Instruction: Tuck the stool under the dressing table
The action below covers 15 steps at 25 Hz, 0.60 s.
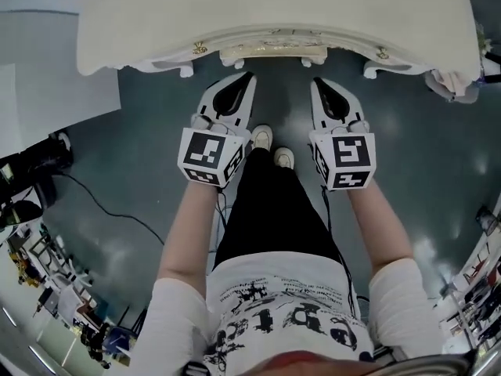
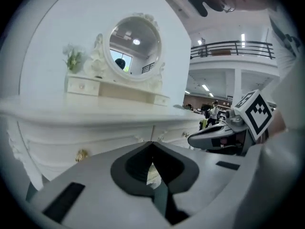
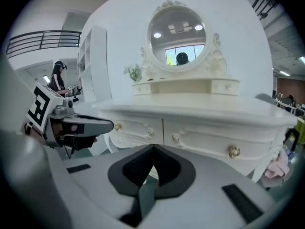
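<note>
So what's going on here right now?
A person stands facing the white dressing table, a hand-held gripper in each hand. The left hand-held gripper and right hand-held gripper hover near its front edge, jaws together, holding nothing. A cream piece under that edge may be the stool, tucked in.

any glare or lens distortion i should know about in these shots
Head view: soft light patches glare off the glossy floor, and the dressing table edge bows. Left gripper view: strong fisheye, black corners, ceiling lights reflected in the mirror. Right gripper view: same fisheye; bright window in the mirror.
</note>
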Tool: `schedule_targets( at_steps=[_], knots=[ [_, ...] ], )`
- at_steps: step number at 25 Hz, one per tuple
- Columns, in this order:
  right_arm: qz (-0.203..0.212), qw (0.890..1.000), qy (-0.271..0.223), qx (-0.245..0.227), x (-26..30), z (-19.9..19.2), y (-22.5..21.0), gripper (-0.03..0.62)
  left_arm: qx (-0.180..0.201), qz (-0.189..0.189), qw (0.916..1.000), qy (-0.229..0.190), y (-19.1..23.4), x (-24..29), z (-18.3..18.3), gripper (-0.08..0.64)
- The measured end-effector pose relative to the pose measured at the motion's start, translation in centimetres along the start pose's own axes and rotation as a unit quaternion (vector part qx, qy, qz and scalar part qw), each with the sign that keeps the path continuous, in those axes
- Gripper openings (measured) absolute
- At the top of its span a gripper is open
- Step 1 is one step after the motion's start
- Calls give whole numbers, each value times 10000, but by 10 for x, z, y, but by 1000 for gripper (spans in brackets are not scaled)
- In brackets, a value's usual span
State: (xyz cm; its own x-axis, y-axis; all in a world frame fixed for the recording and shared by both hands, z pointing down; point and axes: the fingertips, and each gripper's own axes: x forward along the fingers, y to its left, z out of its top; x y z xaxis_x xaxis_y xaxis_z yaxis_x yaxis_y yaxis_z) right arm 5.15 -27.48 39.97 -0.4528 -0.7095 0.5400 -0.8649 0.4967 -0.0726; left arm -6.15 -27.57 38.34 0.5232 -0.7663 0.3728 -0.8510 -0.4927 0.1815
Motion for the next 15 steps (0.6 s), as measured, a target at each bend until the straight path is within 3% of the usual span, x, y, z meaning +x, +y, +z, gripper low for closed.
schedule_targets(
  at_steps=[6, 15],
  knots=[
    [-145, 9970, -755, -69, -68, 104, -4, 17, 363, 144, 9961, -786, -18, -53, 120, 20],
    [-176, 9857, -1624, -419, -160, 234, 13, 17, 805, 356, 9854, -1457, -44, -137, 247, 20]
  ],
)
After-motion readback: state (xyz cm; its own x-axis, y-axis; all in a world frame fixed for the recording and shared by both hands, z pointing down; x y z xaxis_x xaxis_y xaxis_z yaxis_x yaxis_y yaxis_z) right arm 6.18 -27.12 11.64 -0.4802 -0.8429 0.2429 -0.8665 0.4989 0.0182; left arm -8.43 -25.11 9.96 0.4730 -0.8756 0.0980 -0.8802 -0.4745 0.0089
